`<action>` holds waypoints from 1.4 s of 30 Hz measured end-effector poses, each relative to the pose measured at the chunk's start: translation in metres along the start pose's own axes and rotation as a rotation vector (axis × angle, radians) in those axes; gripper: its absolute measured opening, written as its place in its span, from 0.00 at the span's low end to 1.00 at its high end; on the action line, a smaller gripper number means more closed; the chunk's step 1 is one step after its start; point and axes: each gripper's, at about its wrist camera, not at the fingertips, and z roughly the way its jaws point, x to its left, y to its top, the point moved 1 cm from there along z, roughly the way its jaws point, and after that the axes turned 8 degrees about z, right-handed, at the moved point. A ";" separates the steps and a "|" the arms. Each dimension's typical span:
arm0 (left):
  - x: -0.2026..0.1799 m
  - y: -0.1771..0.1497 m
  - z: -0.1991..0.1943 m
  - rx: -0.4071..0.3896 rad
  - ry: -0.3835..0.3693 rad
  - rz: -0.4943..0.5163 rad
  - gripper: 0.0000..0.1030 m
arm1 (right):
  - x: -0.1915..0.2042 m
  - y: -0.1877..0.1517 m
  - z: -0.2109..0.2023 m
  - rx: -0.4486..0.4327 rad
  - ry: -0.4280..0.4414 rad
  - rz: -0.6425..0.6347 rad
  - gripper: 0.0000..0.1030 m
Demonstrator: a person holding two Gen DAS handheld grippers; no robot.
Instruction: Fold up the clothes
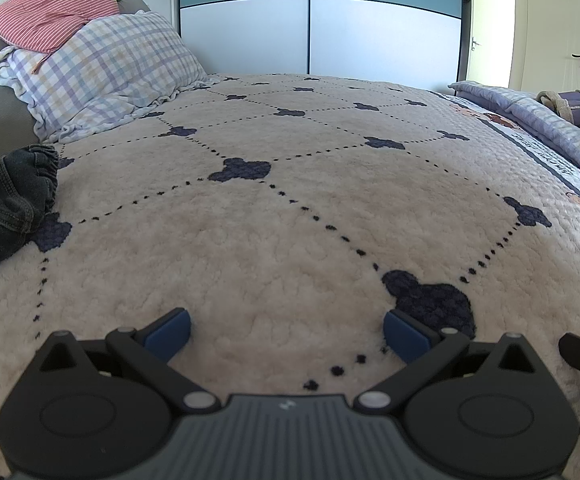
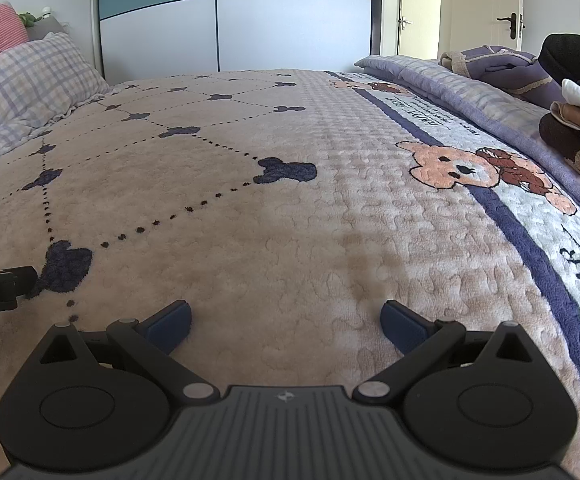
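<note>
Both the left gripper (image 1: 286, 332) and right gripper (image 2: 285, 326) hang low over the bed (image 1: 290, 220), jaws spread wide and empty. The next garment, dark jeans (image 1: 7, 208), lies crumpled at the left edge; the left gripper should probably pinch its waistband and drag it onto the bare blanket, away from the plaid pillow (image 1: 101, 72).

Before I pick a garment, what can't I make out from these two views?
- Dark denim garment, left wrist view: cut off by the left edge, type unclear.
- Stacked clothes, right wrist view: cut off by the right edge, count unclear.
- Purple garment beyond the quilt: partly hidden by that stack.
</note>
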 end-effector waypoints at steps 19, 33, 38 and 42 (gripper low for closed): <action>0.000 0.001 0.000 0.000 0.000 0.000 1.00 | -0.005 0.001 0.000 0.000 0.001 0.000 1.00; 0.000 0.000 0.000 0.000 -0.001 0.000 1.00 | -0.006 0.002 0.000 0.000 0.001 0.000 1.00; 0.000 0.000 0.000 0.000 -0.001 -0.001 1.00 | -0.006 0.002 0.000 0.000 0.001 0.000 1.00; 0.000 0.000 0.000 0.000 -0.001 0.000 1.00 | -0.006 0.002 0.000 0.000 0.001 0.000 1.00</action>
